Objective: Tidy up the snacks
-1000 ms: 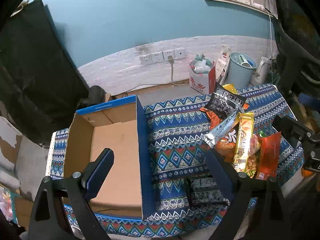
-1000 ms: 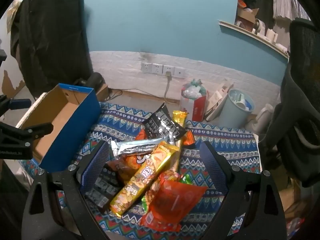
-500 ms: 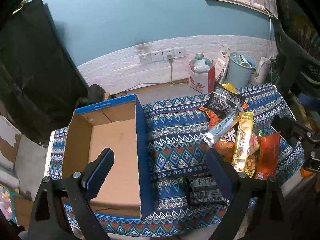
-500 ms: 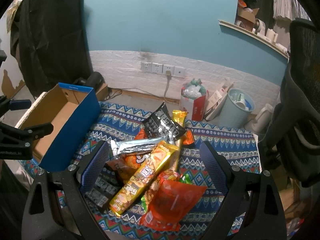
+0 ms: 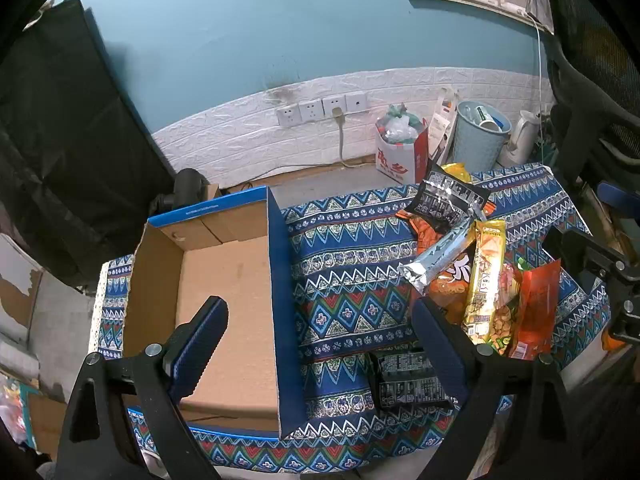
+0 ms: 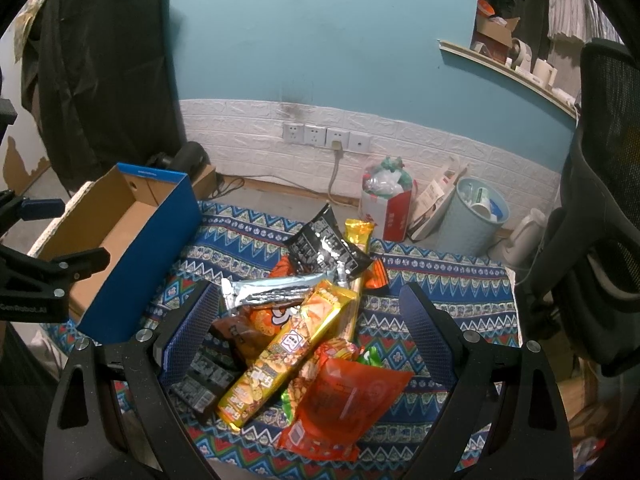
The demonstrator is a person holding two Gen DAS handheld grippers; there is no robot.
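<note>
A heap of snack packets lies on the patterned cloth: a silver bar, a long yellow pack, an orange-red pouch, a black foil bag and a dark packet. An open blue cardboard box, with nothing inside, stands on the left. My left gripper is open above the box's right wall. My right gripper hangs open over the heap, touching nothing. In the left wrist view the same heap shows at right, with the yellow pack and dark packet.
The cloth-covered table ends close to me. Behind it on the floor are a red-and-white bag, a pale blue bin and a white kettle. A black office chair stands at right; dark fabric hangs at left.
The left wrist view has shifted slightly, so box and snacks sit a little further left in it. Both grippers stay open and nothing on the table moved.
</note>
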